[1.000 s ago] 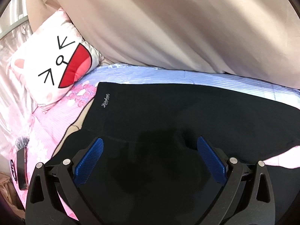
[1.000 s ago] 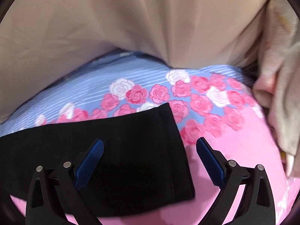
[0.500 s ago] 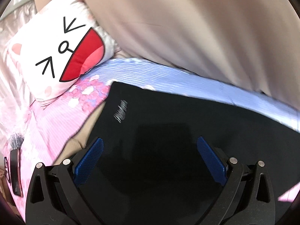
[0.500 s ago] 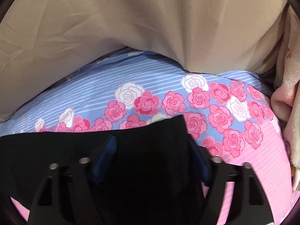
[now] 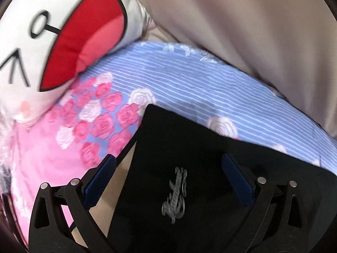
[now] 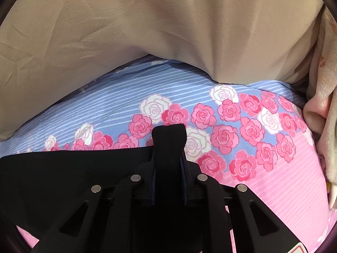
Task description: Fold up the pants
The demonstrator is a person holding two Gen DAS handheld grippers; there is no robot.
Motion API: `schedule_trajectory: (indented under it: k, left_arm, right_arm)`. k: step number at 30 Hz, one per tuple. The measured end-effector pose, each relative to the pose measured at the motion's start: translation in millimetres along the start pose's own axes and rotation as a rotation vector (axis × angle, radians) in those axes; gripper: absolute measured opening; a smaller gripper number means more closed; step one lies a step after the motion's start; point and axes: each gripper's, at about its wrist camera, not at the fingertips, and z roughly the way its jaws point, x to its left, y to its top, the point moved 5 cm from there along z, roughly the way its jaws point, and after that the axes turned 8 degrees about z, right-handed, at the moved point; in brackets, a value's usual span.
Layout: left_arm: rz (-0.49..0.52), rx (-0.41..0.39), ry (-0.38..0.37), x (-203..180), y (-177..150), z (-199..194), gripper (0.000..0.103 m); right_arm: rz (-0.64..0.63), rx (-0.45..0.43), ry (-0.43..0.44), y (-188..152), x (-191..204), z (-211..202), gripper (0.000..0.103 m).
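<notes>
Black pants [image 5: 189, 147] lie flat on a floral bedsheet [image 5: 189, 80]. In the left wrist view their waistband corner with a silver logo [image 5: 174, 194] sits between my fingers. My left gripper [image 5: 168, 179] is open, just above that corner, its blue pads on either side. In the right wrist view my right gripper [image 6: 168, 164] is shut on the cuff end of the black pants [image 6: 168, 139], which bunches up between the fingers. The rest of the leg [image 6: 73, 175] stretches to the left.
A white cushion with a cartoon face [image 5: 52, 31] lies at the far left. A beige blanket [image 6: 147, 31] is heaped along the back of the bed. More beige and pink fabric [image 6: 322, 116] sits at the right edge.
My right gripper has closed from wide open onto the pants cuff. My left gripper has moved left and forward along the pants to the waistband corner, staying open.
</notes>
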Motion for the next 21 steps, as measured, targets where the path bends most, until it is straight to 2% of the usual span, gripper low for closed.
schedule_trajectory:
  k: [1, 2, 3, 4, 5, 8, 10, 13, 17, 19, 21]
  left_arm:
    - [-0.001, 0.001, -0.016, -1, 1, 2, 0.089]
    - [0.002, -0.015, -0.028, -3, 5, 1, 0.068]
    - [0.016, -0.026, -0.077, -9, 9, -3, 0.052]
    - [0.026, -0.008, -0.152, -17, 11, -9, 0.020]
    - [0.021, 0.001, -0.168, -20, 11, -14, 0.014]
    - [0.086, -0.107, -0.150, -28, 11, -61, 0.010]
    - [0.103, -0.228, -0.186, -22, -1, -117, 0.010]
    - [0.093, -0.330, -0.259, -1, -31, -187, 0.010]
    - [0.082, -0.374, -0.288, 41, -92, -258, 0.011]
    - [0.087, -0.366, -0.270, 62, -128, -275, 0.011]
    - [0.097, -0.328, -0.242, 79, -155, -273, 0.011]
  right_arm:
    - [0.001, 0.000, -0.002, -2, 1, -1, 0.016]
    - [0.000, 0.001, -0.005, -3, 0, -4, 0.016]
    - [0.001, -0.001, -0.009, 0, 1, -3, 0.016]
    - [0.003, -0.005, -0.009, -3, 1, -5, 0.016]
    - [0.006, -0.008, -0.005, -7, 2, -12, 0.015]
    - [0.016, -0.046, 0.032, -3, -3, -36, 0.013]
    - [0.009, -0.098, 0.071, -2, -2, -70, 0.013]
    - [-0.029, -0.168, 0.135, -10, 1, -121, 0.013]
    - [-0.120, -0.270, 0.213, -48, -5, -207, 0.013]
    - [-0.156, -0.285, 0.217, -71, -13, -232, 0.013]
    - [-0.194, -0.280, 0.193, -101, -28, -250, 0.013]
